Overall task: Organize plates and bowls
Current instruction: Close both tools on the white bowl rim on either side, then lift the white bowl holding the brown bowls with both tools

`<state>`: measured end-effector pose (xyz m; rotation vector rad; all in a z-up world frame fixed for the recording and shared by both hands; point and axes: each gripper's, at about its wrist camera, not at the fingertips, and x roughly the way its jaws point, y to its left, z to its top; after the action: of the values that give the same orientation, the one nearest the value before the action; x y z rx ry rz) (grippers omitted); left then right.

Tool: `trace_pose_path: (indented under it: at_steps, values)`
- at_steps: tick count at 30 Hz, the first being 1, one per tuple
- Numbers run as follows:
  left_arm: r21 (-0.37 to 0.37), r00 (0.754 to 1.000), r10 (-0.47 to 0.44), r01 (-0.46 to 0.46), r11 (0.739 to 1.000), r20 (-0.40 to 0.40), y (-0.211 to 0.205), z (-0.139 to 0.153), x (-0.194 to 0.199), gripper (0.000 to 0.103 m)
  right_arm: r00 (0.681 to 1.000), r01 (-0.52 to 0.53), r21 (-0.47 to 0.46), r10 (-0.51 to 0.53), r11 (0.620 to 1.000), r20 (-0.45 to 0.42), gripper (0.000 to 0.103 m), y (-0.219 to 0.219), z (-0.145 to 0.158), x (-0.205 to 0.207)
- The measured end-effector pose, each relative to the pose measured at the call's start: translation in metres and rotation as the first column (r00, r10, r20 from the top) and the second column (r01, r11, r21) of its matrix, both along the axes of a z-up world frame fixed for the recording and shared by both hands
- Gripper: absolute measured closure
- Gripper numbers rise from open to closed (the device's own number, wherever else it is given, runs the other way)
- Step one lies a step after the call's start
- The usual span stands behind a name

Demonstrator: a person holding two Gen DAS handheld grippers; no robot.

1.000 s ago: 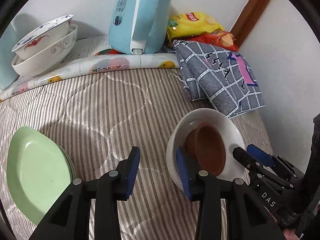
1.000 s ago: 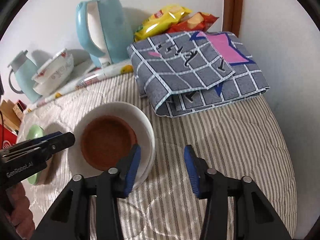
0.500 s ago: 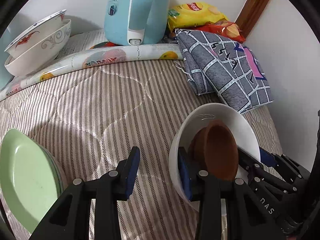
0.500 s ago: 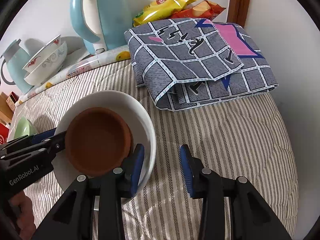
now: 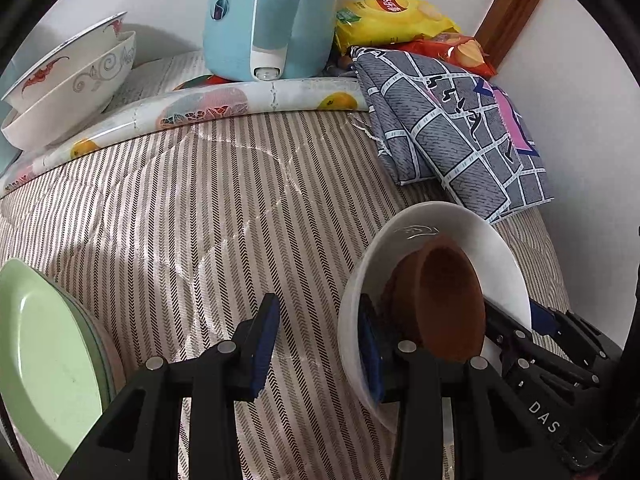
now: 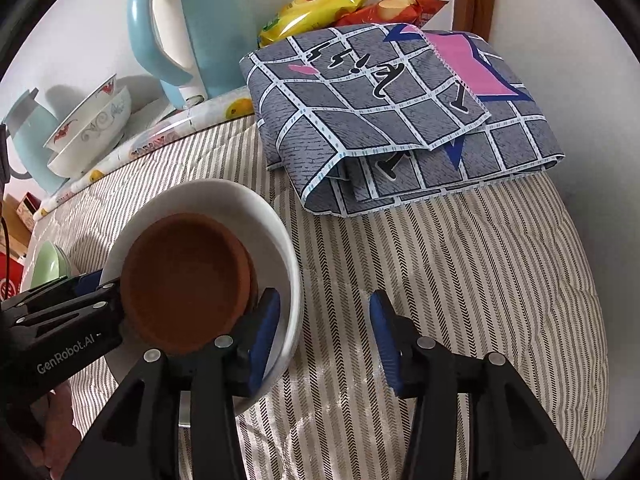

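Observation:
A white bowl [image 5: 492, 256] [image 6: 256, 216] with a smaller brown bowl [image 5: 448, 296] [image 6: 184, 272] nested in it is lifted off the striped bedcover. My left gripper [image 5: 320, 344] is open, its right finger inside the white bowl's near rim. My right gripper [image 6: 324, 336] is open, its left finger inside the white bowl's rim on the opposite side. Neither is clamped. Green plates [image 5: 44, 360] [image 6: 50, 264] lie stacked at the left. Two patterned white bowls [image 5: 68, 88] [image 6: 92, 128] are stacked at the back left.
A light-blue kettle [image 5: 272, 16] [image 6: 192, 32] stands at the back on a fruit-print mat [image 5: 200, 108]. A folded grey checked cloth [image 5: 456, 128] [image 6: 392, 112] and snack bags [image 5: 392, 16] [image 6: 332, 0] lie at the back right by the wall.
Both grippers and the nested bowls have risen and tilted; the bowls have come closer to the cameras. The jaws stay open.

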<state>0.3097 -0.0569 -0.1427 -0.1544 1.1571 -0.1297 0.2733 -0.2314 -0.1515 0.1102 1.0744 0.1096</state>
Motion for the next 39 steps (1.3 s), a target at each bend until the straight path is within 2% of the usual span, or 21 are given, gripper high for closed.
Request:
trace_pose_path:
  at_steps: [2,4,7,11,21,39]
  values:
    - [-0.014,1.000,-0.002,0.002,1.000,0.013,0.000,0.000,-0.001,0.071,1.000,-0.004,0.009,0.004,1.000,0.012,0.062,0.001,0.000,-0.002]
    - [-0.029,1.000,-0.008,0.009,1.000,0.022,-0.002,0.001,-0.001,0.077,1.000,-0.018,0.035,0.018,0.999,0.023,0.076,0.003,0.001,-0.004]
    - [-0.060,0.999,-0.021,0.024,0.998,0.035,-0.006,0.002,-0.003,0.091,0.999,-0.031,0.046,0.029,0.998,0.032,0.088,0.010,0.003,-0.006]
    - [-0.026,0.998,-0.031,0.032,0.999,0.063,-0.014,0.005,-0.008,0.093,0.999,0.012,0.059,-0.015,0.998,0.048,0.089,0.010,0.003,-0.010]
    - [-0.039,0.998,-0.013,0.015,0.999,0.055,-0.013,0.007,-0.018,0.094,0.998,0.048,0.083,-0.051,0.995,0.032,0.089,0.007,0.005,-0.021]
    - [-0.057,0.999,0.001,0.001,0.998,0.045,-0.012,0.008,-0.048,0.094,0.998,0.053,0.077,-0.055,0.996,0.019,0.090,0.005,0.009,-0.048]
